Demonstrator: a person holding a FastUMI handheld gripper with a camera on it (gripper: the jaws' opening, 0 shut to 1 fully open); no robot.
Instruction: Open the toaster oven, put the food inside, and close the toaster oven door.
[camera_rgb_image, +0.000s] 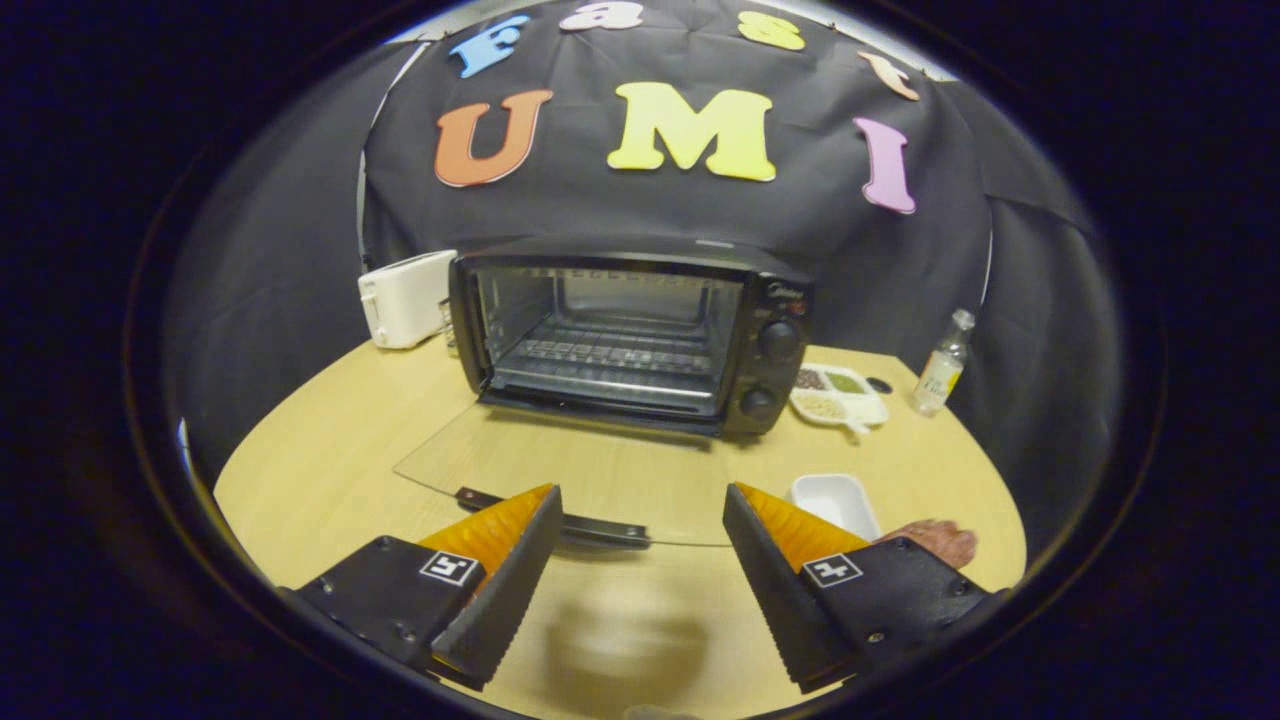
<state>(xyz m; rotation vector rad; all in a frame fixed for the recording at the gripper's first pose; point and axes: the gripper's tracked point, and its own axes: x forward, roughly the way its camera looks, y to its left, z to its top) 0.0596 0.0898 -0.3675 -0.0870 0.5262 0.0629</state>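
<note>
A black toaster oven (630, 335) stands at the back of the wooden table (330, 470), its glass door (570, 470) folded down flat toward me. Inside, a wire rack (610, 352) is bare. The door's dark handle (560, 520) lies just beyond my fingertips. My gripper (642, 515) hangs open above the table in front of the door, nothing between its fingers. A piece of reddish-brown food (935, 538) lies on the table beside the right finger, partly hidden behind it.
A small white dish (835, 500) sits just ahead of the right finger. A white divided plate (838, 396) with grains lies right of the oven, then a small bottle (943, 365). A white toaster (405, 297) stands left of the oven.
</note>
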